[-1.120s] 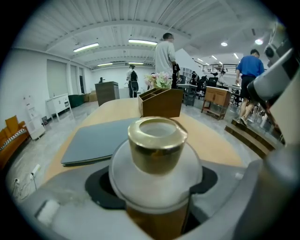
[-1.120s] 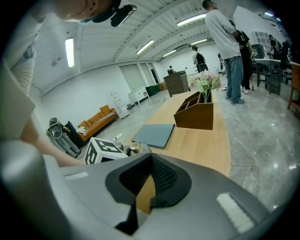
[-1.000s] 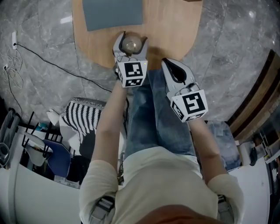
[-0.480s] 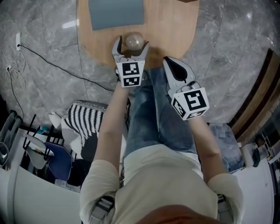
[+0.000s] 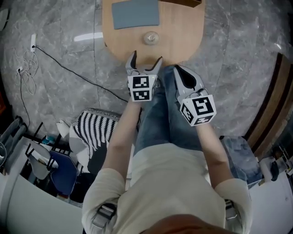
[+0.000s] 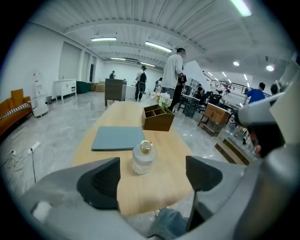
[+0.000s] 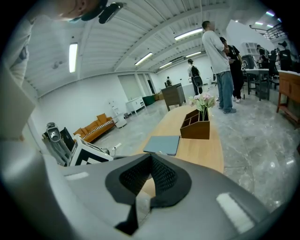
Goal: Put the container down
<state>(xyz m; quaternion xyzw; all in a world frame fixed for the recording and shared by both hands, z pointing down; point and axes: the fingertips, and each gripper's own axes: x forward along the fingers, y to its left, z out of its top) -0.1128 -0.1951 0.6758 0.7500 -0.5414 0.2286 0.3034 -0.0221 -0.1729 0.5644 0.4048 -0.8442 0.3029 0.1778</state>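
Note:
The container, a small round clear glass bottle (image 5: 150, 38) with a gold cap, stands upright on the wooden table (image 5: 178, 27), free of both grippers. In the left gripper view the bottle (image 6: 142, 159) sits ahead of the jaws, on the table's near end. My left gripper (image 5: 144, 63) is open, pulled back to the table's near edge with nothing between its fingers. My right gripper (image 5: 182, 74) is shut and empty, held over the person's lap to the right of the left one; in the right gripper view its pads (image 7: 150, 180) meet.
A grey-blue folder (image 5: 135, 13) lies on the table beyond the bottle. A brown wooden organiser (image 6: 158, 118) with flowers stands farther along. A black cable (image 5: 68, 71) runs across the marble floor at left. People stand in the hall behind the table.
My left gripper's jaws opened off the bottle and drew back toward the table's near edge. The bottle stays standing on the table. The right gripper has barely moved.

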